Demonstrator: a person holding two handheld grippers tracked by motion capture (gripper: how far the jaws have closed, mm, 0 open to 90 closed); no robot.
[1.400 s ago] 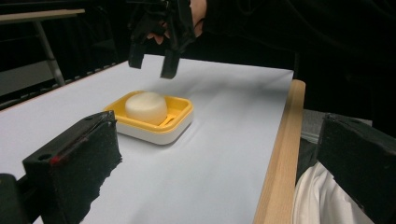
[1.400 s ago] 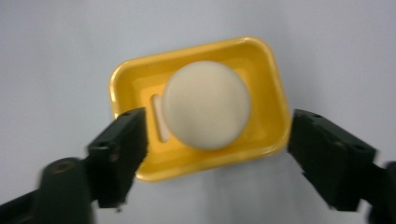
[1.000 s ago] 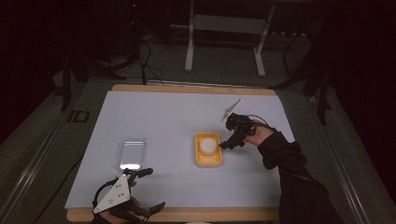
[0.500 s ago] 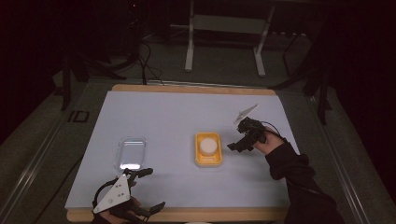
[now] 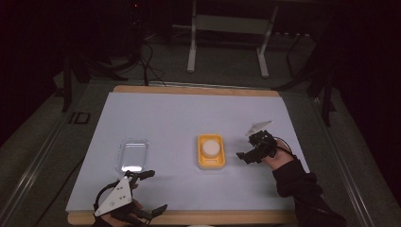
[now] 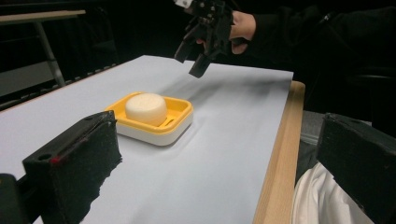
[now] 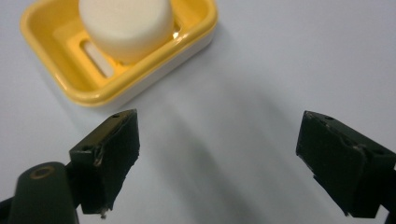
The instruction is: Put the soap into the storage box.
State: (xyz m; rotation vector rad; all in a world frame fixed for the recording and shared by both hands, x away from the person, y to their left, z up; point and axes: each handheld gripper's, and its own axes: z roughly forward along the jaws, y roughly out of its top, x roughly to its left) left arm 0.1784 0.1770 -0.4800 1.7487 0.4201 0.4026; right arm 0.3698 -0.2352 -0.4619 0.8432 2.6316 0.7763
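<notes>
A yellow soap dish [image 5: 210, 163] sits in the middle of the white table sheet with a round white soap bar [image 5: 211, 147] in it. My right gripper [image 5: 245, 157] hovers just right of the dish, open and empty; its jaws have just opened a little further. In the right gripper view my right gripper [image 7: 222, 140] has bare sheet between its jaws, below the dish [image 7: 56, 51] and the soap [image 7: 126, 23]. My left gripper [image 5: 153, 191] rests at the near left edge, open with nothing in it. From the left gripper view [image 6: 222, 154] the dish [image 6: 182, 112], soap [image 6: 146, 108] and right gripper [image 6: 188, 64] lie ahead.
A clear plastic lid [image 5: 133, 154] lies on the sheet left of the dish, just beyond my left gripper. The wooden table edge [image 6: 275, 154] runs along the near side. A metal stand [image 5: 227, 28] is on the floor behind the table.
My right gripper has drawn away from the soap dish, moving right and toward the near edge and sinking a little. The left gripper has stayed put.
</notes>
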